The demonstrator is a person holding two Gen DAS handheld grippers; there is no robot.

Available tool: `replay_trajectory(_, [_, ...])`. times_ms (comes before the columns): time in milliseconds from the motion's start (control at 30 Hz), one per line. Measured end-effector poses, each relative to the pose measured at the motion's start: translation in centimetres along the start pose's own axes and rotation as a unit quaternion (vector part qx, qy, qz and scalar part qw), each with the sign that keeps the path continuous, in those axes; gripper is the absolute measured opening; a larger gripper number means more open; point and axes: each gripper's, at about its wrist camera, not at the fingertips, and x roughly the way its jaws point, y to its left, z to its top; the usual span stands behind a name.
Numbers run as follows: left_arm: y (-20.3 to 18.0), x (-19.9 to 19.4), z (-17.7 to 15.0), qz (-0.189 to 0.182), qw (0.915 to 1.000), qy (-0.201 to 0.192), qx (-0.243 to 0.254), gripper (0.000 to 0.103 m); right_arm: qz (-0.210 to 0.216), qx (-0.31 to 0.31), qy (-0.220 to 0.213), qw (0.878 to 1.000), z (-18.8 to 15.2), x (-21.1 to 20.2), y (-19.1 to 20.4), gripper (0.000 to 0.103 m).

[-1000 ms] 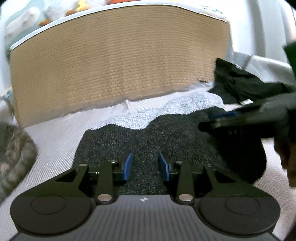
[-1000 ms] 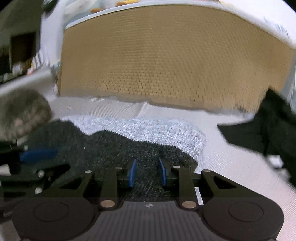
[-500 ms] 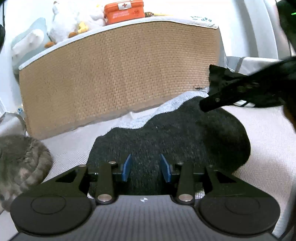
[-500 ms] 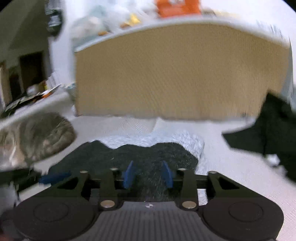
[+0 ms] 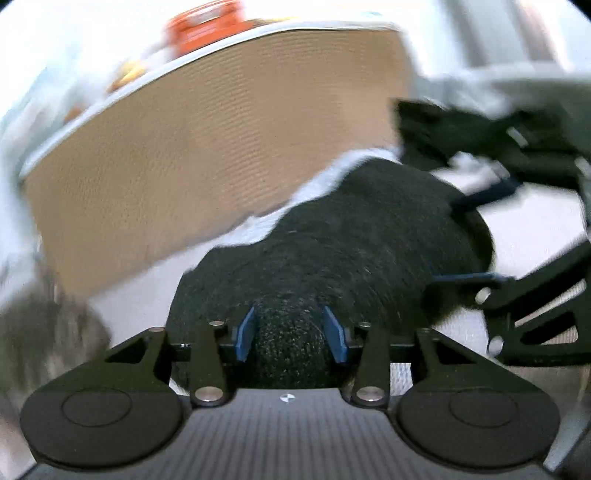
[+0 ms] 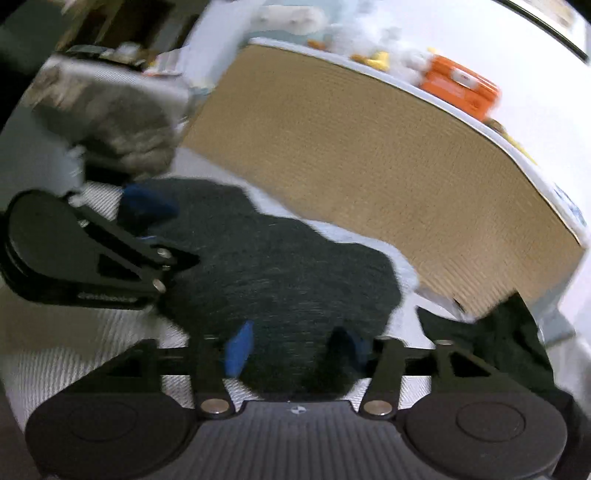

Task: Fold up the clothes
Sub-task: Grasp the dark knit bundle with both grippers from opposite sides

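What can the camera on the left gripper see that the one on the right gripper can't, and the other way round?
Only the left wrist view shows the right gripper from the side, its jaws opening around the far edge of the dark knit garment.

Only the right wrist view shows the left gripper from the side at the garment's other end, and dark furniture in the room's far corner.

Both show the dark knit garment on the pale bed cover, the tan woven headboard, an orange box on top, a black garment and a grey furry shape. Both are blurred.

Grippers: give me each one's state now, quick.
Left gripper: jaws opening, dark knit garment bunched between them.
Right gripper: jaws opening, same garment between them.
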Motion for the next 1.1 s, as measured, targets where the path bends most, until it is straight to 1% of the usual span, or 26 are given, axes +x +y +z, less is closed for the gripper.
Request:
replay_trajectory(67, [0.6, -0.2, 0.0, -0.028, 0.9991, 0.002, 0.033, 0.050, -0.003, -0.035, 0.002, 0.999, -0.5, 0.2, 1.1, 0.066])
replay_trajectory(133, [1.1, -0.4, 0.0, -0.052, 0.9959, 0.007, 0.073, 0.057, -0.016, -0.062, 0.007, 0.998, -0.7, 0.5, 2.0, 0.066])
replay_trajectory(200, [0.8, -0.7, -0.3, -0.072, 0.9886, 0.010, 0.132, 0.061, -0.026, -0.072, 0.007, 0.997, -0.8, 0.9, 2.3, 0.066])
replay_trajectory(267, [0.1, -1.0, -0.7, -0.081, 0.9786, 0.009, 0.189, 0.062, -0.021, -0.062, 0.007, 0.998, -0.7, 1.2, 2.0, 0.067])
replay_trajectory(300, [-0.3, -1.0, -0.9, -0.083, 0.9745, 0.009, 0.208, 0.062, -0.017, -0.055, 0.007, 0.998, -0.7, 1.3, 1.7, 0.068])
replay_trajectory(400, [-1.1, -0.9, -1.3, -0.078, 0.9672, 0.008, 0.242, 0.063, -0.015, -0.042, 0.008, 0.999, -0.6, 1.5, 1.2, 0.068])
replay_trajectory(467, [-1.8, -0.7, -1.4, -0.063, 0.9631, 0.003, 0.262, 0.063, -0.021, -0.050, 0.006, 0.999, -0.6, 1.5, 1.5, 0.067])
replay_trajectory(500, [-2.3, -0.6, -1.5, -0.056, 0.9593, 0.001, 0.277, 0.063, -0.027, -0.056, 0.006, 0.998, -0.6, 1.6, 1.7, 0.067])
replay_trajectory(567, [-3.3, -0.4, -1.8, -0.046, 0.9466, -0.004, 0.319, 0.063, -0.037, -0.072, 0.008, 0.997, -0.7, 1.7, 2.2, 0.067])
replay_trajectory(633, [-4.4, -0.4, -2.0, -0.041, 0.9300, -0.014, 0.365, 0.062, -0.043, -0.081, 0.008, 0.996, -0.7, 1.8, 2.5, 0.067])
replay_trajectory(700, [-5.5, -0.3, -2.0, -0.039, 0.9121, -0.022, 0.408, 0.061, -0.042, -0.075, 0.006, 0.996, -0.8, 1.8, 2.3, 0.067])
replay_trajectory(767, [-6.4, -0.1, -1.9, -0.037, 0.9001, -0.027, 0.433, 0.061, -0.037, -0.062, 0.003, 0.997, -0.8, 1.6, 1.9, 0.066])
replay_trajectory(800, [-6.8, 0.0, -1.7, -0.037, 0.8976, -0.027, 0.438, 0.061, -0.034, -0.056, 0.002, 0.998, -0.8, 1.6, 1.7, 0.066])
replay_trajectory(900, [-7.3, 0.6, -0.9, -0.044, 0.9016, -0.020, 0.430, 0.058, -0.032, -0.049, -0.001, 0.998, -0.8, 1.5, 1.5, 0.064])
replay_trajectory(967, [-7.3, 0.9, -0.7, -0.047, 0.9083, -0.016, 0.415, 0.056, -0.030, -0.043, -0.003, 0.999, -0.7, 1.4, 1.3, 0.062])
replay_trajectory(1000, [-7.2, 0.9, -0.7, -0.047, 0.9102, -0.016, 0.411, 0.056, -0.028, -0.040, -0.004, 0.999, -0.7, 1.4, 1.2, 0.062])
replay_trajectory(1100, [-7.3, 1.2, -0.7, -0.044, 0.9058, -0.015, 0.421, 0.054, -0.020, -0.024, -0.009, 0.999, -0.5, 1.5, 0.6, 0.061])
